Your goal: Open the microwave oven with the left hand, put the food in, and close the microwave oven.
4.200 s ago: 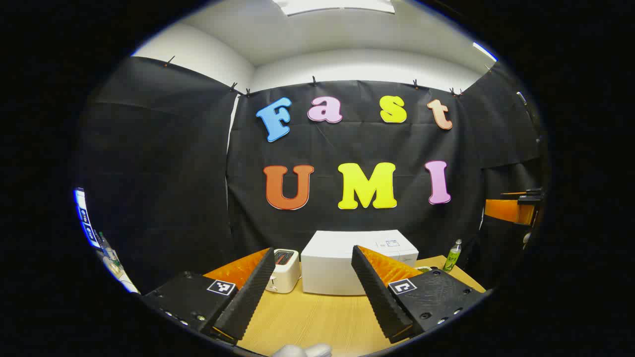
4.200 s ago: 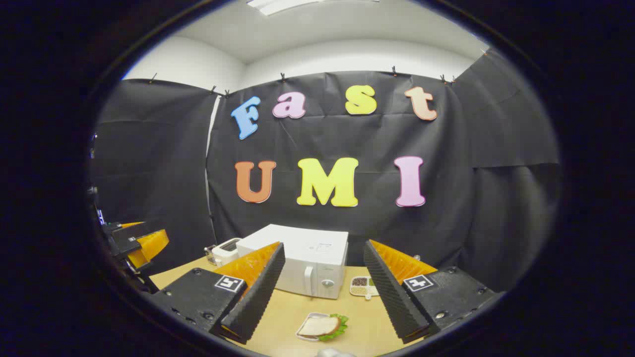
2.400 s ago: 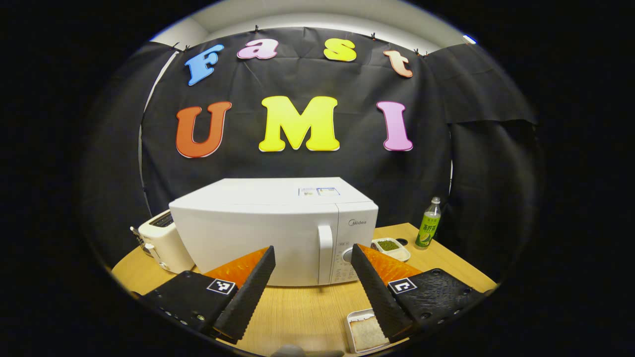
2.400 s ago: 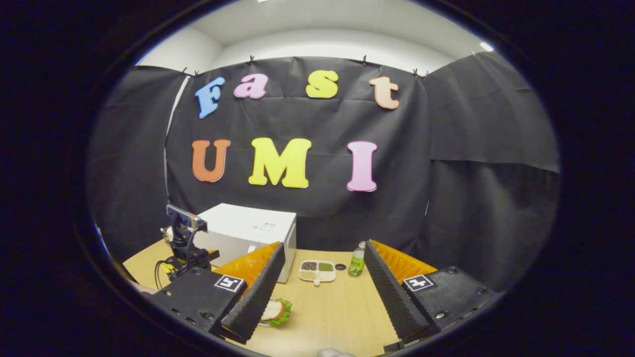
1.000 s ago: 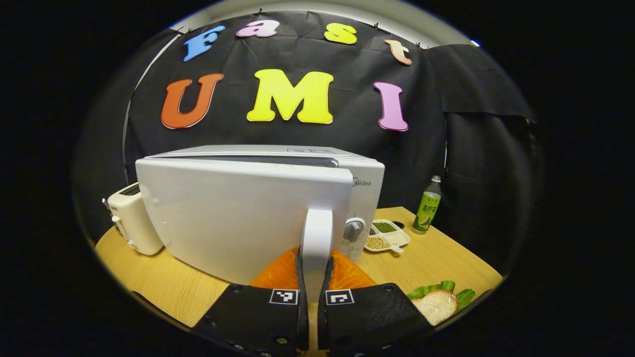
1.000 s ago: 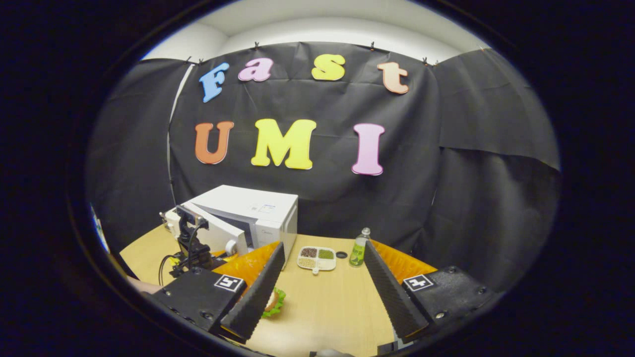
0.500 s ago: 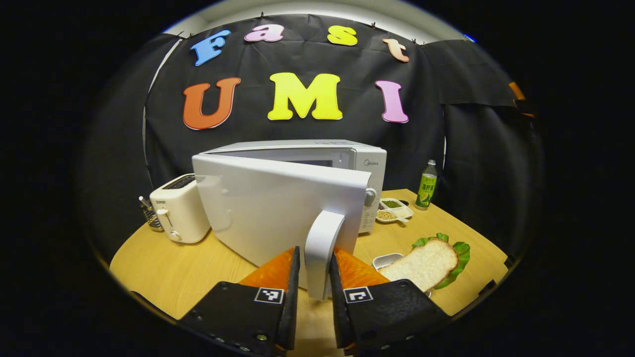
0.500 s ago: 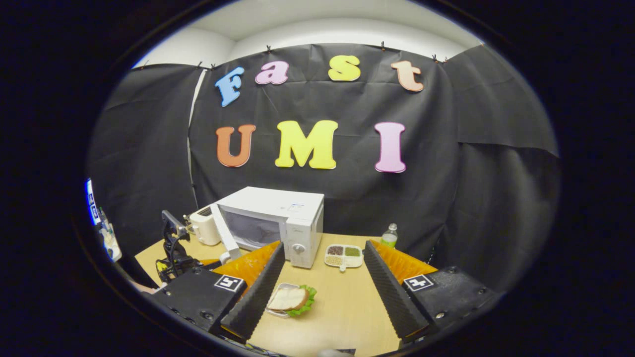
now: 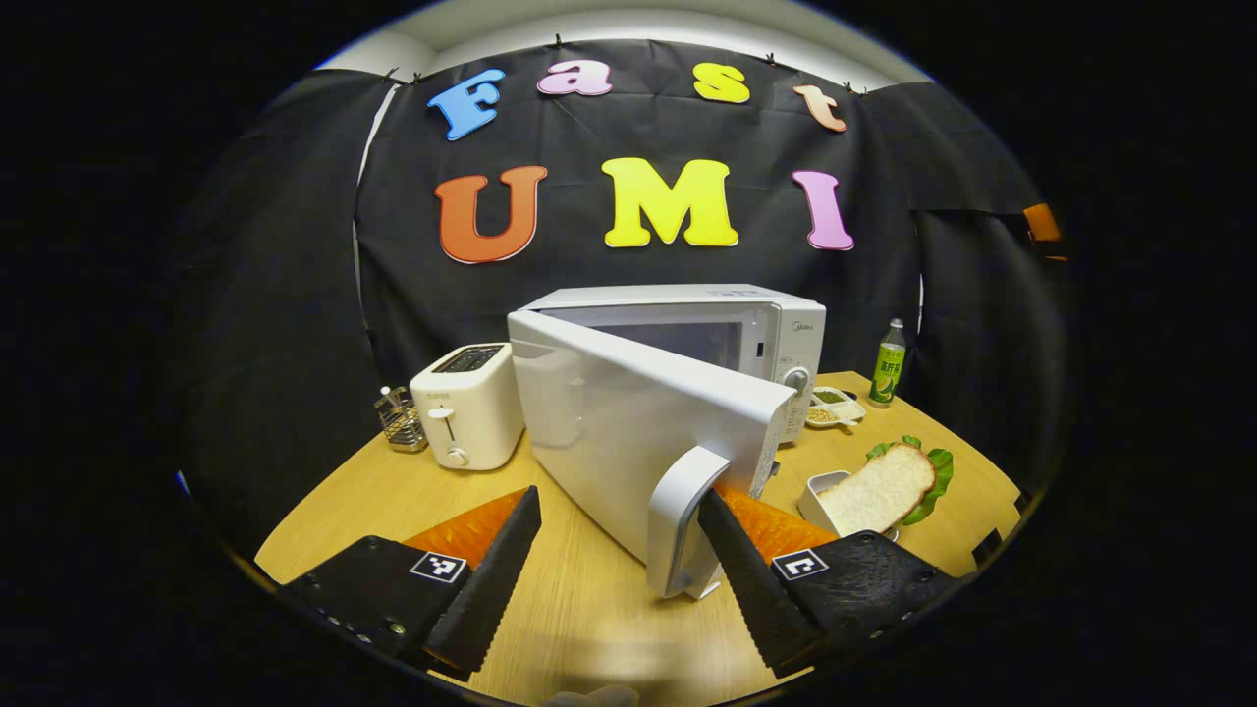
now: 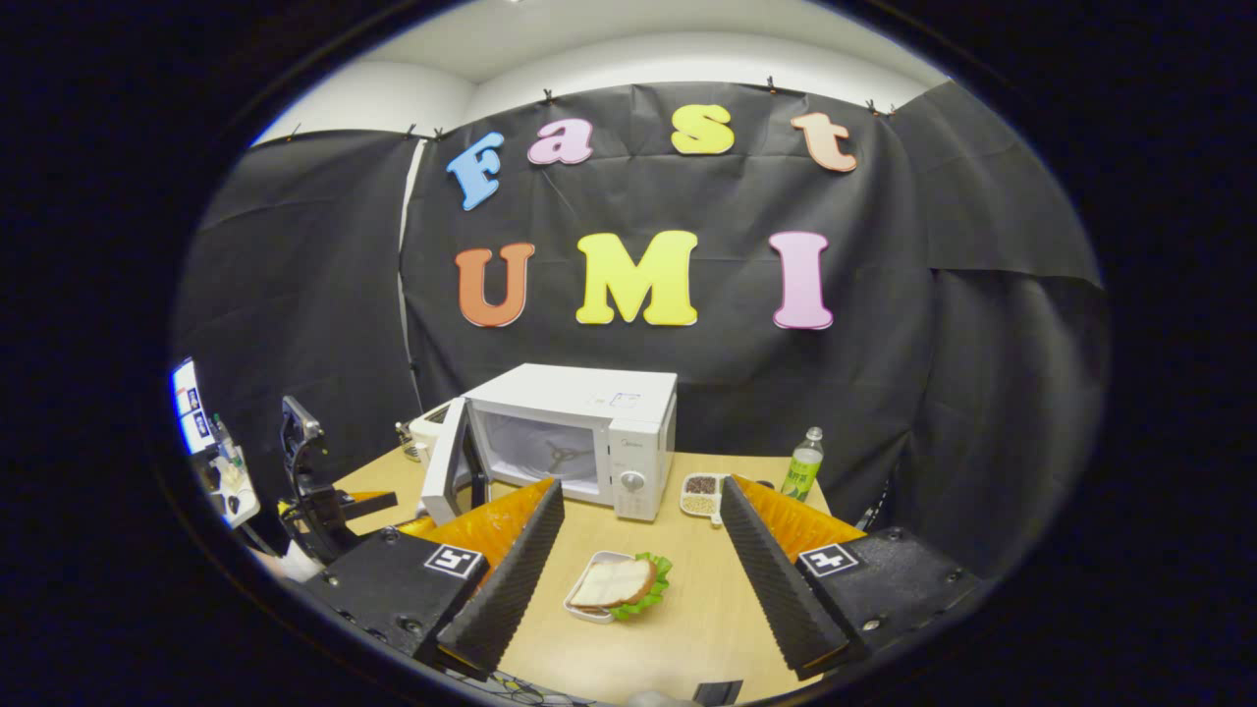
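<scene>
Left tool has its fingers spread apart, with the microwave door's handle standing just between them, nearer the right-hand finger and gripped by neither. Its door hangs swung out about halfway, and the cavity is bare and lit behind it. Right tool is also spread apart and holds nothing, hovering above the sandwich, which lies in a small white tray near the middle of the desk, in front of the microwave.

As I judge it, opening is done and fetching the food is the step in hand. To do it well, lower the right tool squarely over the tray and grip its rim rather than the soft bread and lettuce. Carry it level, and enter from the open side, clear of the door's edge. Draw the left tool back from the handle so it does not nudge the door inward.
</scene>
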Demonstrator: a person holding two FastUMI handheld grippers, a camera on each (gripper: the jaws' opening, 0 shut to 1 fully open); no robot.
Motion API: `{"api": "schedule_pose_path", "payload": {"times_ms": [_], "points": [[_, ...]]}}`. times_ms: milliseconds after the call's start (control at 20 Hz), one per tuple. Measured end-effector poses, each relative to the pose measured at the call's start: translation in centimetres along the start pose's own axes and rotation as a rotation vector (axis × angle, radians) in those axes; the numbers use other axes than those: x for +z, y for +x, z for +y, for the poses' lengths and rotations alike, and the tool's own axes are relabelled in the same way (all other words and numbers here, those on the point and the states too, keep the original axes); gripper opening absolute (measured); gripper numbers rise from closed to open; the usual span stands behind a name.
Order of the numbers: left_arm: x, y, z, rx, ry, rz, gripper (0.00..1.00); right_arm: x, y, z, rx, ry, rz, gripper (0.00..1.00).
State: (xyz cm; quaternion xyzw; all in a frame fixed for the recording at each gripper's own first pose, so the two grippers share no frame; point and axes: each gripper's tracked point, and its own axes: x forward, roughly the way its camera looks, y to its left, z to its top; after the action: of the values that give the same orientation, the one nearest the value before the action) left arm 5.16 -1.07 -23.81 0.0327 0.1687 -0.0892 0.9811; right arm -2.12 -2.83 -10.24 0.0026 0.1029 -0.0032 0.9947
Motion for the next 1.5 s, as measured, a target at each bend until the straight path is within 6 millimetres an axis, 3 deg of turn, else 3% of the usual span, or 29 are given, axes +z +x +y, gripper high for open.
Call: {"api": "schedule_pose_path", "payload": {"times_ms": [350,400,500,550,600,650,700,750,850,900,950,1000,1050,1100,1150,1200,1250,1350,1400,1500], "points": [[-1.6,-4.0,8.5,0.144,0.007,0.041,0.97,-3.3,1.6,1.6,0.012,0.006,0.047,0.94],[-1.6,-4.5,9.6,0.165,0.007,0.041,0.97,-3.9,1.9,1.7,0.012,0.008,0.055,1.00],[-1.8,-5.5,11.6,0.201,0.015,0.047,0.97,-5.4,2.8,1.6,0.008,0.014,0.079,1.00],[-1.9,-6.0,12.4,0.216,0.018,0.050,0.97,-6.1,3.3,1.4,0.002,0.018,0.094,1.00],[-1.9,-6.5,13.0,0.226,0.024,0.051,0.97,-6.9,3.8,1.2,0.003,0.027,0.105,0.94],[-2.0,-7.0,13.4,0.235,0.031,0.054,0.97,-7.8,4.3,0.9,0.002,0.035,0.122,0.94],[-2.0,-7.5,13.8,0.244,0.038,0.055,0.97,-8.8,4.9,0.5,-0.001,0.040,0.142,1.00],[-1.9,-7.8,13.9,0.250,0.043,0.057,0.97,-10.1,5.7,0.0,-0.001,0.053,0.168,0.94],[-1.5,-8.2,13.6,0.258,0.041,0.058,0.97,-12.3,7.2,-0.8,0.009,0.083,0.216,0.94],[-1.3,-8.8,13.4,0.262,0.040,0.057,0.97,-13.8,8.0,-1.2,0.025,0.102,0.253,1.00],[-1.0,-9.2,13.0,0.265,0.037,0.056,0.97,-15.0,8.9,-1.5,0.043,0.121,0.286,0.94],[-0.8,-9.5,12.7,0.269,0.034,0.057,0.97,-16.4,9.7,-2.1,0.050,0.142,0.323,1.00],[-0.5,-9.5,12.3,0.277,0.030,0.058,0.97,-17.7,10.7,-2.6,0.062,0.171,0.357,0.94],[-0.2,-9.8,11.9,0.288,0.025,0.059,0.97,-18.8,11.6,-2.8,0.086,0.201,0.390,1.00],[0.1,-9.9,11.3,0.303,0.019,0.064,0.97,-20.2,12.7,-3.0,0.112,0.243,0.435,1.00],[0.2,-10.1,10.9,0.319,0.016,0.068,0.97,-21.2,13.4,-2.8,0.139,0.283,0.470,0.82],[0.6,-10.2,10.5,0.334,0.015,0.069,0.97,-21.9,14.1,-2.6,0.176,0.331,0.502,0.92],[1.0,-10.6,9.8,0.372,-0.005,0.079,0.97,-22.9,15.4,-1.9,0.251,0.436,0.570,0.87],[1.2,-10.8,9.6,0.394,-0.020,0.084,0.97,-23.4,15.9,-1.4,0.290,0.481,0.600,0.73],[1.8,-11.5,9.2,0.441,-0.039,0.089,0.97,-24.3,16.9,-1.2,0.335,0.541,0.659,0.68]]}}
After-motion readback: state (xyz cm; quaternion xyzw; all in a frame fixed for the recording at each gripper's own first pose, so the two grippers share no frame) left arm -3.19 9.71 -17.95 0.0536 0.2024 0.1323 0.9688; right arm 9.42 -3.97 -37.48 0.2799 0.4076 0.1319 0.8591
